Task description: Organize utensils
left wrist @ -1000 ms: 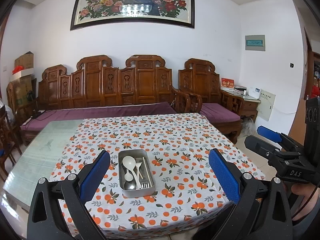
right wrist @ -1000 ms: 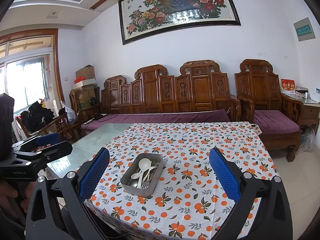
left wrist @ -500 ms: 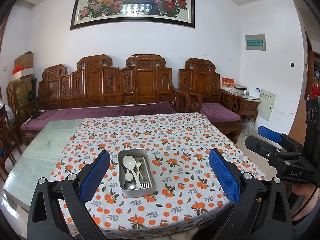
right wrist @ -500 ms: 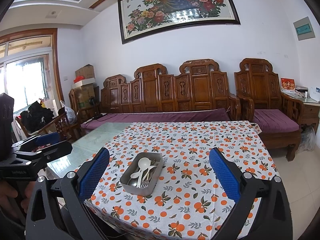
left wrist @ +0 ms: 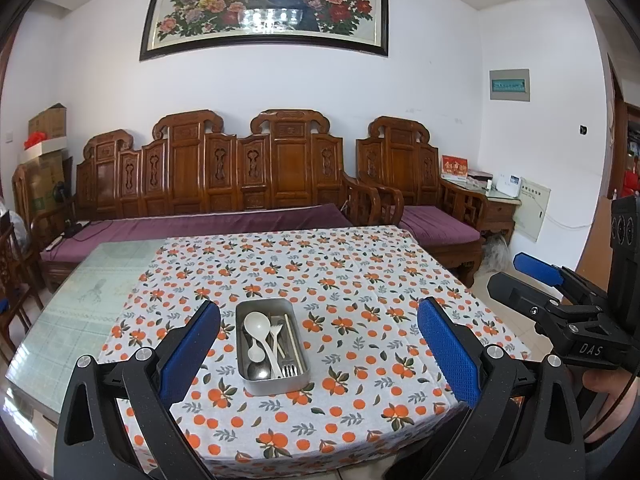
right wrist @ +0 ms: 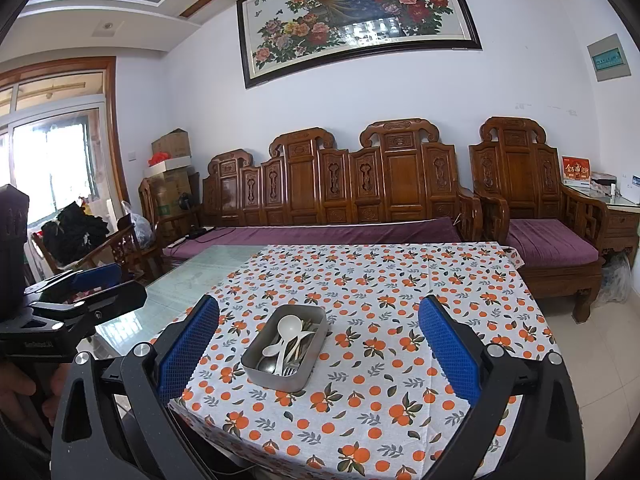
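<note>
Almost nothing differs from a second ago: you hold both grippers at the near edge of the table, and the metal tin has not moved on the orange-print tablecloth. Your left gripper has its 2 blue pads spread wide with nothing between them; the tin lies past them, left of centre. Your right gripper is spread just as wide and empty. In the tin lie a large white spoon, a smaller white spoon, a metal spoon, a fork and pale chopsticks, all jumbled together. To the left, bare glass tabletop shows beside the cloth.
</note>
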Action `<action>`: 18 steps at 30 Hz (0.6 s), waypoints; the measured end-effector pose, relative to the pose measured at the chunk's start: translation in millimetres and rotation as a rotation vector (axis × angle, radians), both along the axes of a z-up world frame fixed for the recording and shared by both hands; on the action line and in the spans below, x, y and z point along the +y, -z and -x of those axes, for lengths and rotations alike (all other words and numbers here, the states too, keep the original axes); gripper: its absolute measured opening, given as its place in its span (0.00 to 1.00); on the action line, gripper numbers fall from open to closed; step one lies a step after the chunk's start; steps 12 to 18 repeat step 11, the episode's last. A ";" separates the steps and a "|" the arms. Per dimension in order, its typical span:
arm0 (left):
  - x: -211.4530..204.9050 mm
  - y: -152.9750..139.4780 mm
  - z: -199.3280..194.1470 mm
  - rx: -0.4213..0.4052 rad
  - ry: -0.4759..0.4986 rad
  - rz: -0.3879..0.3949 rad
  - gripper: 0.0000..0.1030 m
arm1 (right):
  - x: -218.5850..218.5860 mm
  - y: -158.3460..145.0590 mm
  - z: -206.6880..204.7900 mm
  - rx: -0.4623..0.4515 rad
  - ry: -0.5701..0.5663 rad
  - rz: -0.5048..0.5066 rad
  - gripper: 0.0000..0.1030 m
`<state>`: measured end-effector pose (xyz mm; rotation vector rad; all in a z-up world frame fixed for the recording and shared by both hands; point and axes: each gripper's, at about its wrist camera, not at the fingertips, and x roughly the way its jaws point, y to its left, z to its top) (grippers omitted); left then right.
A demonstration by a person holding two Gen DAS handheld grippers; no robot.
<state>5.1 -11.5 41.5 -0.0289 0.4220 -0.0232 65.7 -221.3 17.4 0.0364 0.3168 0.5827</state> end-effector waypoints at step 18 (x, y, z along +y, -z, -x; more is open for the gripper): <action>-2.7 -1.2 -1.1 0.006 0.000 0.000 0.92 | 3.0 0.9 1.3 0.003 -0.001 0.000 0.97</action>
